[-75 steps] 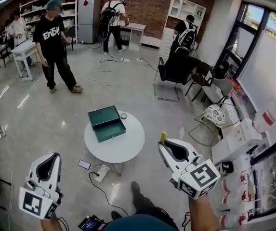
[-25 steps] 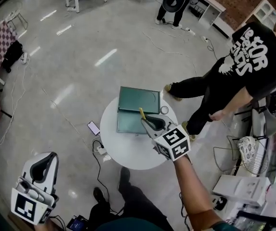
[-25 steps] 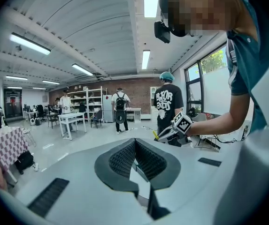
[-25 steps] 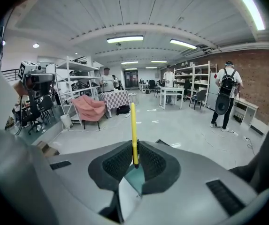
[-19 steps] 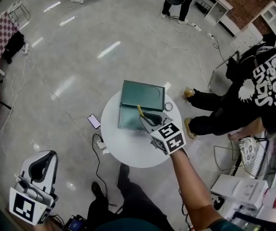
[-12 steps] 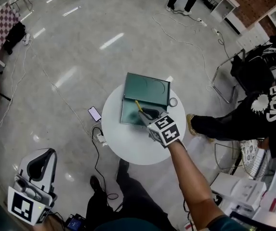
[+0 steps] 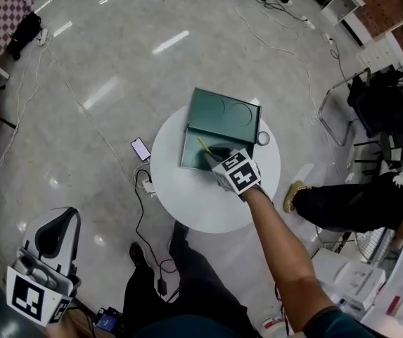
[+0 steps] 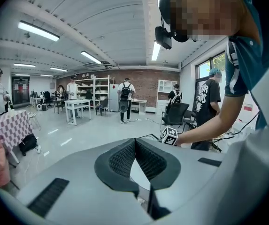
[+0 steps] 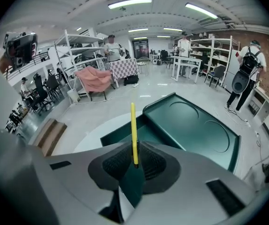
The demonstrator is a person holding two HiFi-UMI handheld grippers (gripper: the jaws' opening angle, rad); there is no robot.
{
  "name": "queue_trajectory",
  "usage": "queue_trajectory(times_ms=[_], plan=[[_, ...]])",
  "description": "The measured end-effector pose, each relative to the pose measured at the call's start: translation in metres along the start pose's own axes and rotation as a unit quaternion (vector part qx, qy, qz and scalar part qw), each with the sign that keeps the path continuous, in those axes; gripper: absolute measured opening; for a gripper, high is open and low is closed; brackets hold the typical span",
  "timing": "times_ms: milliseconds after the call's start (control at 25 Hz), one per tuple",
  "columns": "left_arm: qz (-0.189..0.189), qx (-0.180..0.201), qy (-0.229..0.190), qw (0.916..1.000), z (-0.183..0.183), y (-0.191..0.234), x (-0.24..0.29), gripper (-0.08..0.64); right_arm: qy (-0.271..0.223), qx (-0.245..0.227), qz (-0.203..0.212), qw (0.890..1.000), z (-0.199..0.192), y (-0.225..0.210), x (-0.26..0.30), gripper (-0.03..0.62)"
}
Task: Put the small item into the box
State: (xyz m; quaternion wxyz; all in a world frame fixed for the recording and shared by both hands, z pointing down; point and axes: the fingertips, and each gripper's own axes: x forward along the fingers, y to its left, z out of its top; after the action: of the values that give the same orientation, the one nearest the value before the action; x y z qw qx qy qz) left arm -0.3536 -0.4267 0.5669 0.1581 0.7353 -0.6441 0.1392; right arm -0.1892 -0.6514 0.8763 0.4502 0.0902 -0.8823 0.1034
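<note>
**A:** Glossy grey floor all round, and at the centre a round white surface (image 7: 187, 204) carries the green box (image 7: 190, 153), its lid (image 7: 226, 117) thrown right back and lying flat.

**B:** And the right hand-held gripper (image 7: 209, 158) reaches out over that open box, arm stretched across the surface.

**A:** Look at its jaws: clamped tight on the small item (image 9: 133, 125), a thin yellow stick. It pokes straight out past the tips, above the box's inside.

**B:** Whether it touches the box floor, I can't say. What about the left hand-held gripper (image 7: 53, 224)?

**A:** Low at the person's side, well apart from the surface. Its jaws are pressed together at the tips with nothing between them.

**B:** A small round object (image 7: 263, 139) sits just beside the lid, and a phone (image 7: 141, 148) lies on the floor near the surface.
</note>
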Motion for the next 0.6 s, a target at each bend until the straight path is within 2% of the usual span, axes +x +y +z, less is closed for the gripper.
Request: queue_trajectory(times_ms=[280,600], plan=[[-0.003,0.002,0.003,1.0000,-0.018,-0.005,0.010,0.018,0.040,-0.010,0.003,0.999,-0.030,-0.006,0.025,0.067],[-0.001,-0.006,0.008,0.9999,-0.053,-0.005,-0.004,0.018,0.089,-0.038,-0.005,0.995,-0.062,0.007,0.057,0.067]])
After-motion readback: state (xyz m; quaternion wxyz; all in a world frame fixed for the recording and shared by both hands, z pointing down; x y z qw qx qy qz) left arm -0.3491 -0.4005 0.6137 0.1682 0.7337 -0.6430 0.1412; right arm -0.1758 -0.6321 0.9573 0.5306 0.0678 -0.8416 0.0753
